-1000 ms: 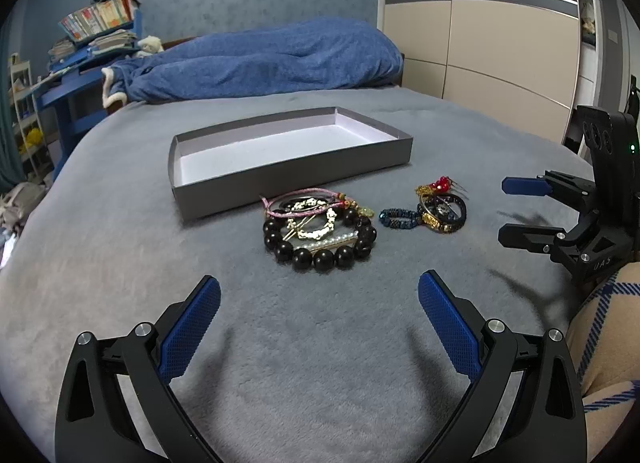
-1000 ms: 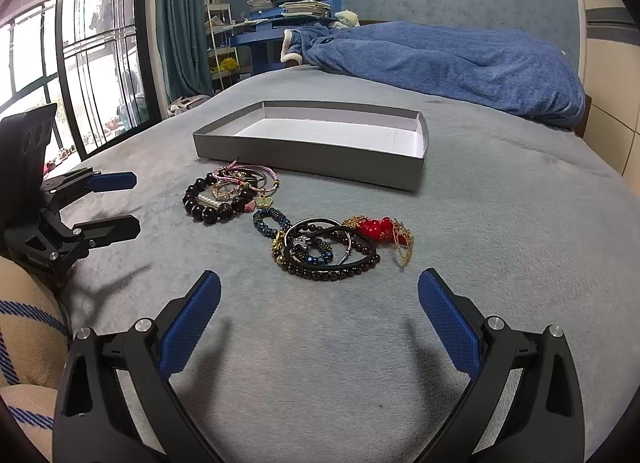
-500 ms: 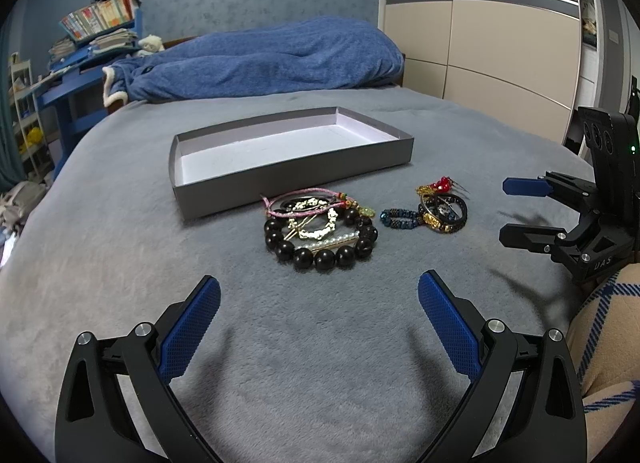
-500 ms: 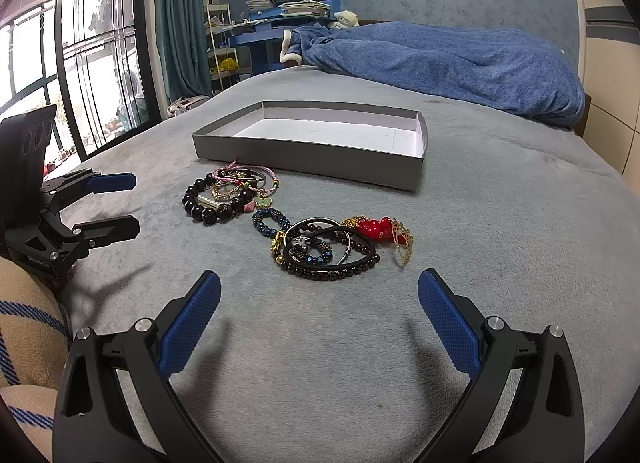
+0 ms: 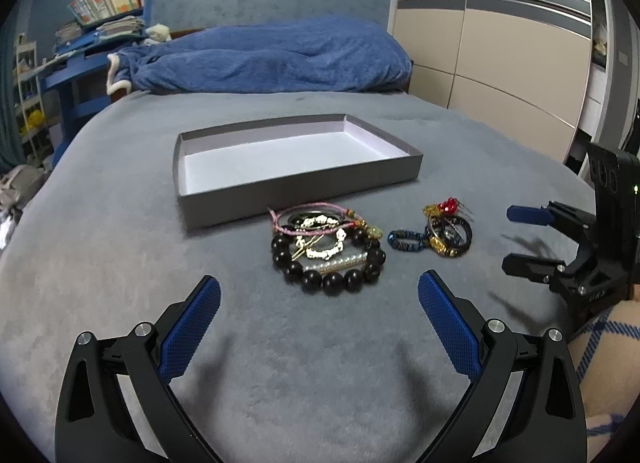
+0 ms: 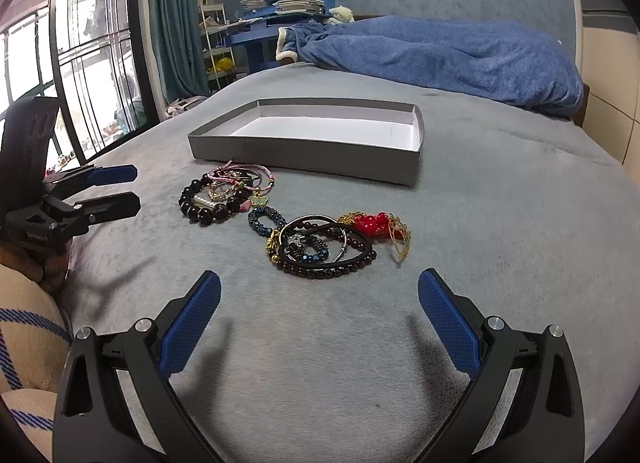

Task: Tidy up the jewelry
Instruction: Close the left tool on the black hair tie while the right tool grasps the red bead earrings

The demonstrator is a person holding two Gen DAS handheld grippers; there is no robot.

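Left wrist | grey tray (image 5: 304,193) holds nothing | bracelets (image 5: 328,251) beside it

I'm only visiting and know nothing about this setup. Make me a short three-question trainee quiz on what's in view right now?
1. True or false: the grey tray already holds jewelry.
2. Which lies nearer the left gripper: A) the big black bead bracelet, B) the red bead ornament?
3. Fill in: both the left and the right gripper are ____.

Key: 1 false, it holds nothing; 2 A; 3 open, gripping nothing.
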